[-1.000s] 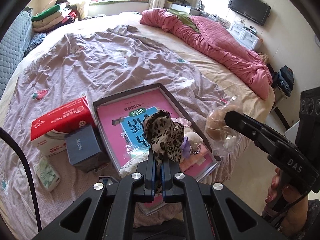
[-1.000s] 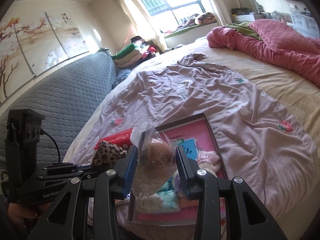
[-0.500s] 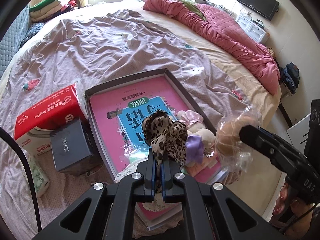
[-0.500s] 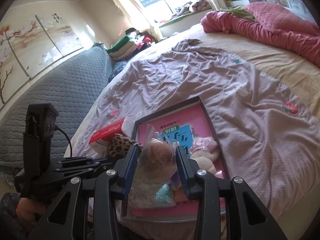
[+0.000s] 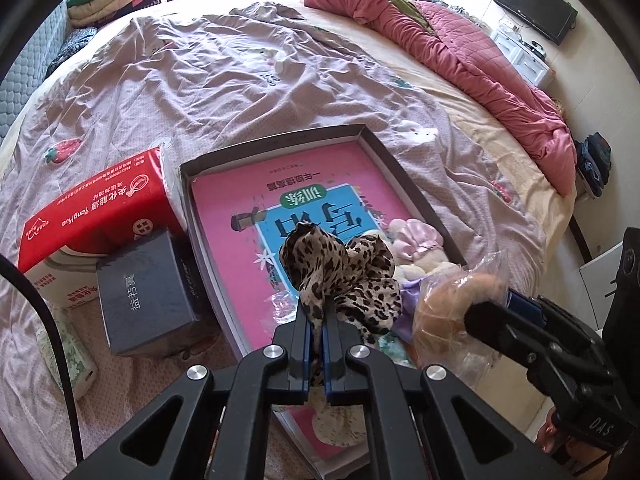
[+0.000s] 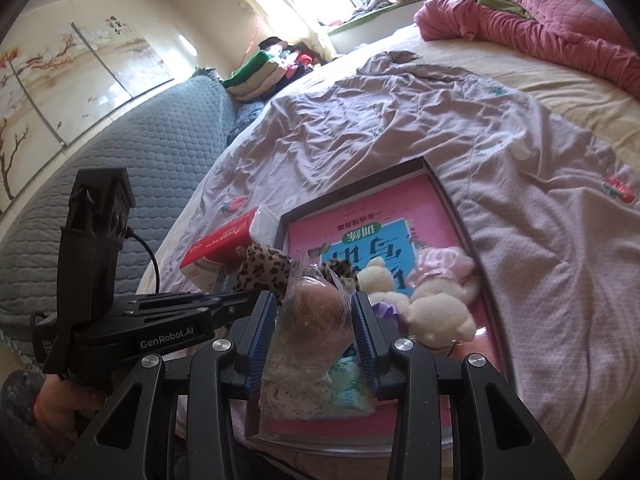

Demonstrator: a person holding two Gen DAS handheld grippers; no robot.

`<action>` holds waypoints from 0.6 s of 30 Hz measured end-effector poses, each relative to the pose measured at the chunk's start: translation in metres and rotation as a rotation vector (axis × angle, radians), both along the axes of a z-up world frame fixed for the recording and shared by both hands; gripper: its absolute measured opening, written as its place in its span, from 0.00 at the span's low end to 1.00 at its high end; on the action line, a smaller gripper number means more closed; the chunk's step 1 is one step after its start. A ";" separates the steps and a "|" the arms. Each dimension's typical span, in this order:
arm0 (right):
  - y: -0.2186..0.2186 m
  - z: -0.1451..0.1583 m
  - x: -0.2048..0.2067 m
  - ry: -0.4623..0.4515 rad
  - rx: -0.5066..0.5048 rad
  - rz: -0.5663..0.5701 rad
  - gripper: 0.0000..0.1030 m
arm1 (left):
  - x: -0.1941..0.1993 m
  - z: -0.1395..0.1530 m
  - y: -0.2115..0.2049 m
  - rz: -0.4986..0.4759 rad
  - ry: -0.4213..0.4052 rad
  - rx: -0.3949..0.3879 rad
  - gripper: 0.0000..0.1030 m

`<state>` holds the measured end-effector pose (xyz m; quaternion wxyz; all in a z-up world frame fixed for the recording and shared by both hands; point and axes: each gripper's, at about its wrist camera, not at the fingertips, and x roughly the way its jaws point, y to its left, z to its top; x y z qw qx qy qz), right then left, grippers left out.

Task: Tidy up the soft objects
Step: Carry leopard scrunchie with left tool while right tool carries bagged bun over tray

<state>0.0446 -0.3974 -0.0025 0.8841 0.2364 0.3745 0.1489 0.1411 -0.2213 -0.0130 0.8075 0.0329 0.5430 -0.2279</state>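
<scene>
My left gripper (image 5: 317, 312) is shut on a leopard-print cloth (image 5: 340, 272), held just above the near end of a shallow dark box (image 5: 280, 140) lined with a pink book. My right gripper (image 6: 314, 308) is shut on a brown bun in a clear plastic bag (image 6: 316, 312), also over the box's near end (image 6: 352, 196). In the box lie a cream plush toy (image 6: 436, 312), a pink frilly piece (image 5: 416, 236) and a purple bit (image 5: 408, 292). The bagged bun (image 5: 452, 304) and right gripper show at the right of the left wrist view; the cloth (image 6: 264, 268) shows left of the bun.
A red tissue pack (image 5: 96, 216) and a dark blue box (image 5: 148, 296) sit left of the tray, with a small green-patterned packet (image 5: 68, 356) nearer. The lilac sheet (image 5: 240, 68) stretches beyond. A pink quilt (image 5: 460, 44) lies far right, a grey padded headboard (image 6: 100, 168) at left.
Both grippers have sunk toward the box with their loads still held; the box and its plush toys look larger and closer. The bagged bun has come nearer the leopard cloth.
</scene>
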 end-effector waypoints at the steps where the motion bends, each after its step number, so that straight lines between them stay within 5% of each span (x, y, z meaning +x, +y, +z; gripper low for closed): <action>1: 0.002 -0.002 0.001 -0.002 -0.003 0.000 0.39 | 0.001 -0.002 0.001 0.002 0.002 0.000 0.04; 18: 0.010 -0.031 0.022 0.027 -0.060 0.000 0.40 | 0.013 -0.016 -0.003 -0.015 0.008 0.031 0.04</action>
